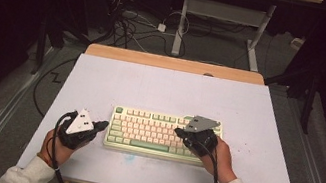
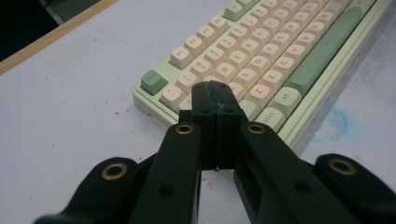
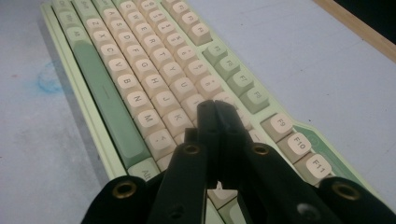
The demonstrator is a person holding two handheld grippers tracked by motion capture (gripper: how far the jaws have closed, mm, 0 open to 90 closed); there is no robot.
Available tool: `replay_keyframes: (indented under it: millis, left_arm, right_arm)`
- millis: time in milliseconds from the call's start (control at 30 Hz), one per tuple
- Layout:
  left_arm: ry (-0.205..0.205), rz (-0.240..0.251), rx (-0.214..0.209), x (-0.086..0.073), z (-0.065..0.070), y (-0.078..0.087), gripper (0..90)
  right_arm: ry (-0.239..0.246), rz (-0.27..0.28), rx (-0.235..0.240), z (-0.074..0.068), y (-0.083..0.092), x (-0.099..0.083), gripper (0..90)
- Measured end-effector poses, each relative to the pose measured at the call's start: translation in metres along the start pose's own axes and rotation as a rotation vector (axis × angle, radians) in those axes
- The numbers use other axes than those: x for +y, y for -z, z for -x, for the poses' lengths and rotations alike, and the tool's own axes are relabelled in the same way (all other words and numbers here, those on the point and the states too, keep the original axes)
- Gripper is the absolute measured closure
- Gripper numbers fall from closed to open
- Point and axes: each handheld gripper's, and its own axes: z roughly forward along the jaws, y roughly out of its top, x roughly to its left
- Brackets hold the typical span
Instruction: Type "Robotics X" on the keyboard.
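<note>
A pale table (image 1: 166, 92) with a wooden strip along its far edge filled the middle of the high view, with a dark floor and loose cables beyond it. On the near half of the table lay a keyboard (image 1: 163, 133), light green in its frame with cream keys and a long green space bar, set square to the person and closer to the near edge than the far one.

The right gripper (image 1: 179, 133) hung over the right half of the keyboard, its tip above the keys. In the right gripper view its jaws were pressed together with nothing between them, the tip over the cream letter keys (image 3: 154, 79) near the middle rows; whether it touched a key could not be told.

The left gripper (image 1: 103, 124) sat at the keyboard's left end, its tip just at that edge. In the left gripper view its jaws were likewise pressed together and empty, the tip over the bottom-left corner of the keys (image 2: 243, 51).

Faint red specks and a blue smudge (image 2: 337, 122) marked the table beside the keyboard.
</note>
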Motion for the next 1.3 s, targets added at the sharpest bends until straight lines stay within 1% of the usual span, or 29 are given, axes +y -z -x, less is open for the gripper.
replay_keyframes:
  millis: [67,100,267,333,367,400,467,567,667,833,867,967,1000,1033,1100,1300]
  left_arm:
    - [0.006,0.001,-0.004,-0.001,0.000,0.000,87.4]
    - [0.000,-0.005,-0.005,-0.001,0.001,0.000,87.4]
    - [-0.005,-0.012,-0.007,-0.001,0.002,-0.002,87.4]
    - [0.001,-0.009,-0.010,-0.001,0.001,-0.003,87.4]
    - [-0.001,-0.010,-0.011,-0.001,0.001,-0.003,87.4]
    - [0.000,-0.009,-0.012,-0.001,0.001,-0.003,87.4]
    - [-0.007,-0.015,-0.013,-0.001,0.002,-0.004,87.4]
    - [-0.005,-0.017,-0.014,-0.002,0.002,-0.005,87.4]
    - [-0.010,-0.021,-0.015,-0.002,0.003,-0.006,87.4]
    - [-0.008,-0.022,-0.019,-0.001,0.003,-0.007,87.4]
    - [-0.012,-0.026,-0.019,-0.001,0.003,-0.007,87.4]
    - [-0.012,-0.031,-0.021,-0.002,0.004,-0.008,87.4]
    - [-0.011,-0.029,-0.023,-0.002,0.004,-0.008,87.4]
    - [-0.011,-0.029,-0.023,-0.002,0.004,-0.008,87.4]
    - [-0.011,-0.030,-0.024,-0.002,0.004,-0.008,87.4]
    - [-0.014,-0.038,-0.031,-0.002,0.004,-0.010,87.4]
  right_arm:
    - [-0.014,-0.003,0.000,0.000,-0.003,0.002,90.0]
    - [-0.005,-0.007,-0.001,0.001,-0.005,0.003,90.0]
    - [0.004,-0.038,0.003,0.001,-0.016,0.006,90.0]
    - [0.009,-0.043,0.007,0.001,-0.020,0.007,90.0]
    - [-0.001,-0.046,0.007,0.001,-0.021,0.007,90.0]
    - [0.003,-0.053,0.007,0.002,-0.025,0.007,90.0]
    - [-0.001,-0.053,0.006,0.002,-0.026,0.007,90.0]
    - [-0.006,-0.061,0.012,0.002,-0.028,0.007,90.0]
    - [-0.001,-0.058,0.010,0.003,-0.028,0.007,90.0]
    - [-0.013,-0.059,0.015,0.003,-0.030,0.007,90.0]
    - [-0.007,-0.061,0.012,0.003,-0.031,0.007,90.0]
    - [-0.015,-0.073,0.017,0.002,-0.035,0.007,90.0]
    - [-0.008,-0.078,0.016,0.003,-0.036,0.007,90.0]
    - [-0.017,-0.081,0.015,0.003,-0.037,0.007,90.0]
    - [-0.018,-0.090,0.012,0.005,-0.038,0.006,90.0]
    - [-0.015,-0.096,0.011,0.005,-0.040,0.006,90.0]
